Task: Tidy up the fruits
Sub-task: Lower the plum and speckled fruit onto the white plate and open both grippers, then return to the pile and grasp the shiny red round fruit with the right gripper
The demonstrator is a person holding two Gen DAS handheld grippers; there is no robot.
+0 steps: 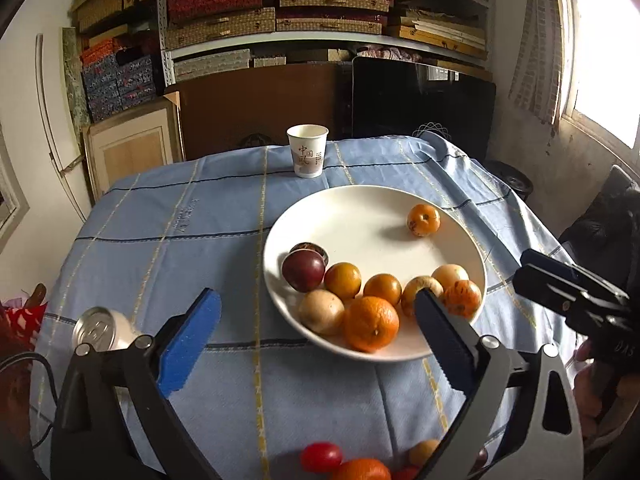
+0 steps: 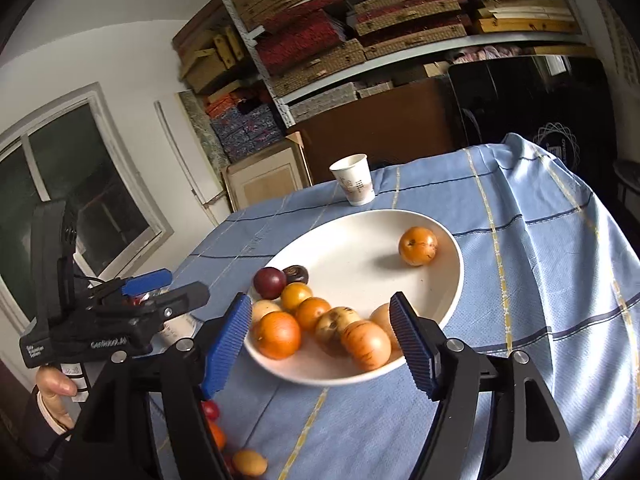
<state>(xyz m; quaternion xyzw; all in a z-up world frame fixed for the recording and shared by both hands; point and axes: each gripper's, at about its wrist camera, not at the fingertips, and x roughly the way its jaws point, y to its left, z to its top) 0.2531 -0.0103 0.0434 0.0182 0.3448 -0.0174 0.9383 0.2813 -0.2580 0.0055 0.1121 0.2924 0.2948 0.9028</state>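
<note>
A blue cloth (image 1: 200,220) covers the table. In the left wrist view the left gripper (image 1: 316,344) is open and empty; a plate (image 1: 360,216) at centre holds most fruits, and loose fruits (image 1: 320,456) lie at the bottom edge. In the right wrist view the right gripper (image 2: 320,344) is also open, with a loose fruit (image 2: 249,462) at lower left. They look small, round, smooth; they probably roll, so grip across the middle.

Plate (image 1: 280,220) far half open; fruit cluster (image 1: 360,300) crowds near rim; cup (image 1: 307,156) possibly blocks beyond.
</note>
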